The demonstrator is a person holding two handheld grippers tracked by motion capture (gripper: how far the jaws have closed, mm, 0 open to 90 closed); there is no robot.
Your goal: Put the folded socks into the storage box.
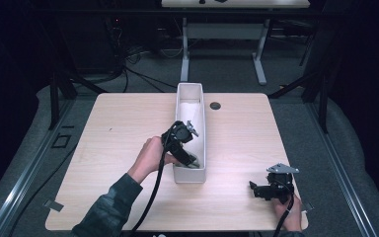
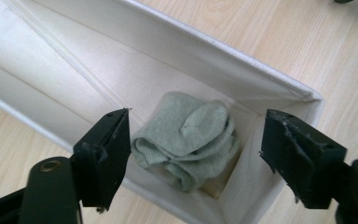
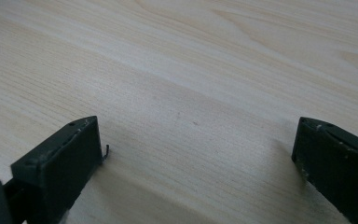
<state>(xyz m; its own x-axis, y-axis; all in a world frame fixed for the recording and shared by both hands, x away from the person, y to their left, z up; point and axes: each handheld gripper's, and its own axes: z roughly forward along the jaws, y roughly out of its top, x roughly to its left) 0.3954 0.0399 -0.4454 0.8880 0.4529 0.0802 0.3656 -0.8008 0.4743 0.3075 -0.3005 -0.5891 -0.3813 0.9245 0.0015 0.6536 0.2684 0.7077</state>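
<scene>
A rolled pale green sock (image 2: 189,137) lies in the near end of a long white fabric bin (image 2: 223,65). My left gripper (image 2: 196,154) hovers just above it, open, with its jaws spread wider than the sock and touching nothing. In the high view the left gripper (image 1: 191,160) dips into the near end of the bin (image 1: 189,89), where the sock (image 1: 193,163) peeks out. My right gripper (image 1: 253,189) rests low over the table's near right corner, open, with bare wood between its jaws (image 3: 193,158).
The light wooden table (image 1: 128,128) has a small round grommet (image 1: 215,105) right of the bin. The far part of the bin holds nothing I can make out. Dark floor, cables and another desk's legs lie beyond the far edge.
</scene>
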